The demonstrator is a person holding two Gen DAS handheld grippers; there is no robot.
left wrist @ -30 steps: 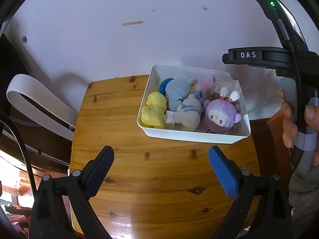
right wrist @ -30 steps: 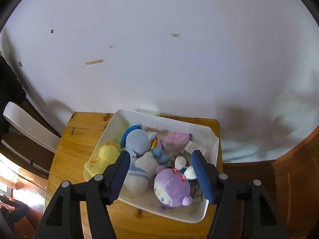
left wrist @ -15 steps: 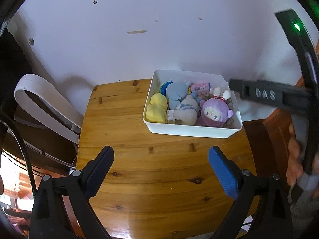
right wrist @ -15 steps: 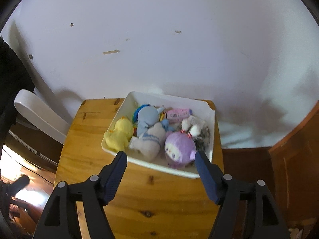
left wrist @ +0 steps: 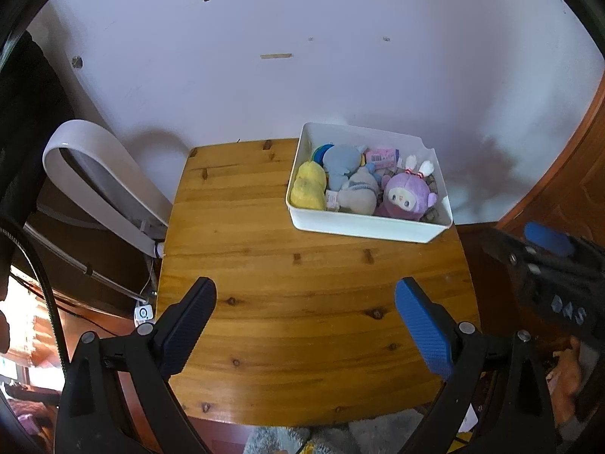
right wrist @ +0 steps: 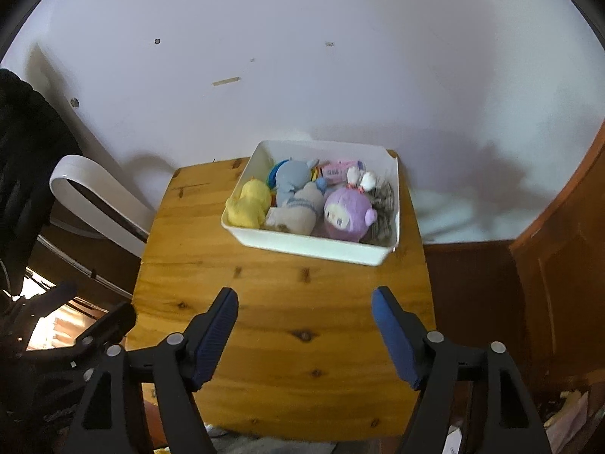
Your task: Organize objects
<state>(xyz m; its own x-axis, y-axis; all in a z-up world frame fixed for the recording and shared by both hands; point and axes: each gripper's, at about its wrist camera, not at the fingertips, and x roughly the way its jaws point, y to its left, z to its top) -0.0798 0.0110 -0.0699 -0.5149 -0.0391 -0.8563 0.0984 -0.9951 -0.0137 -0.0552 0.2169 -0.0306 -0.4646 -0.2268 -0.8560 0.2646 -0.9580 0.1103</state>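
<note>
- We see a white plastic bin (left wrist: 363, 225) on the wooden table (left wrist: 302, 302), right of centre in the upper half of the left wrist view, set against the table's far edge by the white wall (left wrist: 302, 75).
- The bin holds soft toys packed close: a yellow plush (left wrist: 309, 188) at its left end, a blue plush (left wrist: 342, 162) behind a grey striped plush (left wrist: 359, 195) in the middle, and a purple round plush (left wrist: 406, 195) toward the right.
- A pink packet (left wrist: 382, 156) lies at the back of the bin.
- Our left gripper (left wrist: 302, 325) hangs over bare table at the bottom of its frame, jaws wide apart with nothing between them.
- Our right gripper (right wrist: 304, 335) sits low in its own frame, jaws opening and empty, well short of the bin (right wrist: 314, 246).
- At the right edge of the left wrist view we catch the right gripper's black body.
- A white curved chair back (left wrist: 102, 178) stands left of the table.
</note>
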